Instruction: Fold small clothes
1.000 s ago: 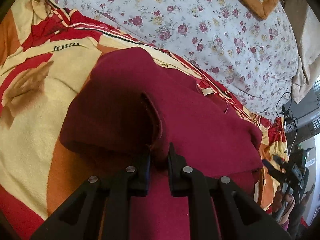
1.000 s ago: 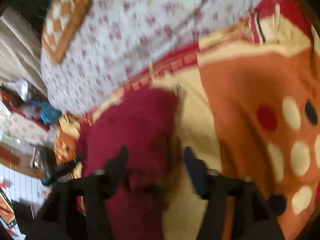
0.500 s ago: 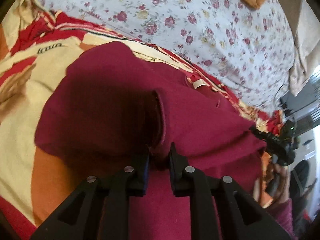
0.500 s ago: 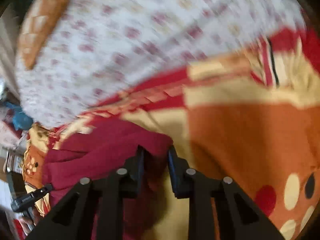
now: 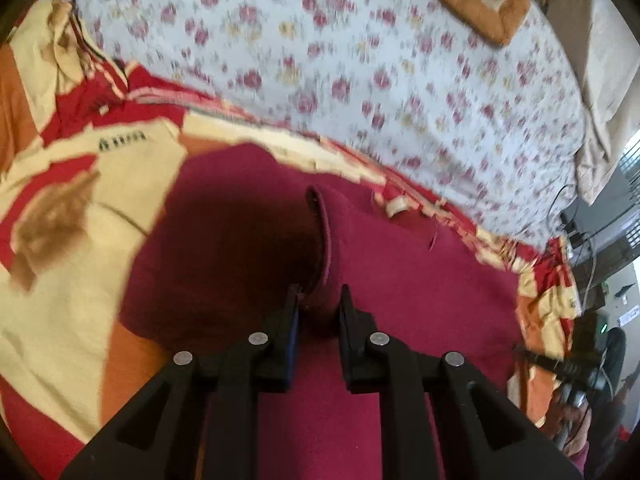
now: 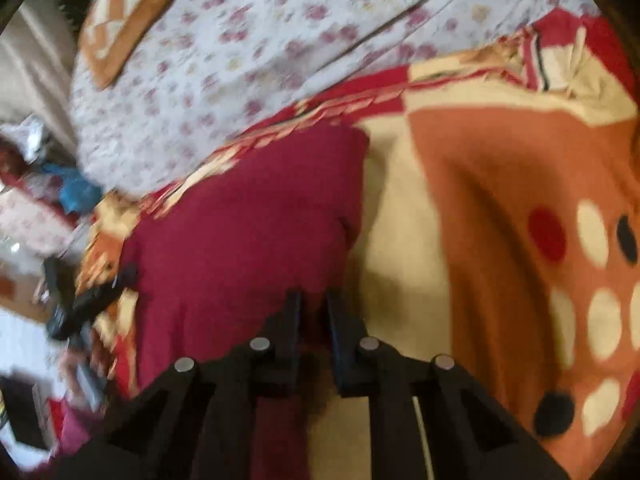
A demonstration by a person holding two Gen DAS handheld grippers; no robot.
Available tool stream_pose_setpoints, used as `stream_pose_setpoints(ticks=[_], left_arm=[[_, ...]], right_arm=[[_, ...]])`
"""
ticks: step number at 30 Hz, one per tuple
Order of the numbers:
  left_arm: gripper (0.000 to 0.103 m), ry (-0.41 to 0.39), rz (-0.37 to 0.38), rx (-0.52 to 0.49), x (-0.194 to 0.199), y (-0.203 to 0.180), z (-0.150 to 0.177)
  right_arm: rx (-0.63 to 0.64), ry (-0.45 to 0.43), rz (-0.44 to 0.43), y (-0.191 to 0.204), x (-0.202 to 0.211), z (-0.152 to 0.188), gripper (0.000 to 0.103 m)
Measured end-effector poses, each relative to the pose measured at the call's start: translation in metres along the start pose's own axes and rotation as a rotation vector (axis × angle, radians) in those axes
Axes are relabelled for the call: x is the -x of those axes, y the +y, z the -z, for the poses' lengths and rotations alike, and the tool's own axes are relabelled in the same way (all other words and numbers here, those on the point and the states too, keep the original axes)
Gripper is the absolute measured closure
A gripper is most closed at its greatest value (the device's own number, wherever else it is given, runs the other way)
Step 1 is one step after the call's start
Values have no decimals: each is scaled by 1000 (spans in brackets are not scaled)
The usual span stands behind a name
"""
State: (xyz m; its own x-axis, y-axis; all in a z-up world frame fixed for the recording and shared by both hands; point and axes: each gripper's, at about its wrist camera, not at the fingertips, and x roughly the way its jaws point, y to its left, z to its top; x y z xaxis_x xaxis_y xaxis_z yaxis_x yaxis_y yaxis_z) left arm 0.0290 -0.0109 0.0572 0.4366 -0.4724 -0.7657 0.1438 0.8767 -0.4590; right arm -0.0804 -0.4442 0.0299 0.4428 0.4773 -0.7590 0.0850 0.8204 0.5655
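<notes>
Closest in, the left gripper (image 5: 318, 304) has its jaws pinched narrow on a raised fold of the dark maroon fleece garment (image 5: 400, 272). The right gripper (image 6: 313, 312) is doing the same, jaws nearly together with the garment's edge caught between them. The garment lies spread on a cream, orange and red patterned blanket (image 6: 480, 184). Further back there's a white bedsheet with small pink flowers (image 5: 360, 60), and an orange-and-cream checked cushion (image 6: 128, 4) on it.
</notes>
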Motion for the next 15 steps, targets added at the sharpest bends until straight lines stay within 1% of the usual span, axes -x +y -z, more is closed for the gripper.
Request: stream_pose_setpoints(ticks=[2,3,4,5,6,7,8,9,11,12,13,14,15], left_arm=[[97,-20,-21,-1,7,5,-5],[97,-30,-52,8,9,10,-7],[97,-38,-74,26,12,17,-9],[97,-45,-66,63,15,27,-11],[97,-48,-52,87,18,32,-12],[97,-50,-34,121,20,40,-12],[97,-42,-31,131,20,44,-12],[97,-32,-33,124,19,43,-11],[97,-19,-41,95,17,38,-6],[97,-14,-41,81,16,35,-3],[97,-8,-37,70,15,31,0],[97,-6,-34,65,14,28,1],[97,-3,-32,64,12,26,2]], right_arm=[[34,43,20,1,1,15,91],[40,43,33,-1,4,20,91],[36,20,40,-2,11,22,90],[29,-7,33,-3,16,21,89],[9,-48,7,-5,25,20,85],[-8,-65,-11,-6,26,16,73],[-28,-85,-22,-6,28,10,62],[-29,-104,-14,-3,28,4,59],[-6,-134,33,6,23,-10,58],[-14,-147,47,8,18,-18,55],[-38,-153,46,7,12,-25,44],[-101,-150,27,2,0,-34,28],[-142,-143,7,-2,-7,-39,23]])
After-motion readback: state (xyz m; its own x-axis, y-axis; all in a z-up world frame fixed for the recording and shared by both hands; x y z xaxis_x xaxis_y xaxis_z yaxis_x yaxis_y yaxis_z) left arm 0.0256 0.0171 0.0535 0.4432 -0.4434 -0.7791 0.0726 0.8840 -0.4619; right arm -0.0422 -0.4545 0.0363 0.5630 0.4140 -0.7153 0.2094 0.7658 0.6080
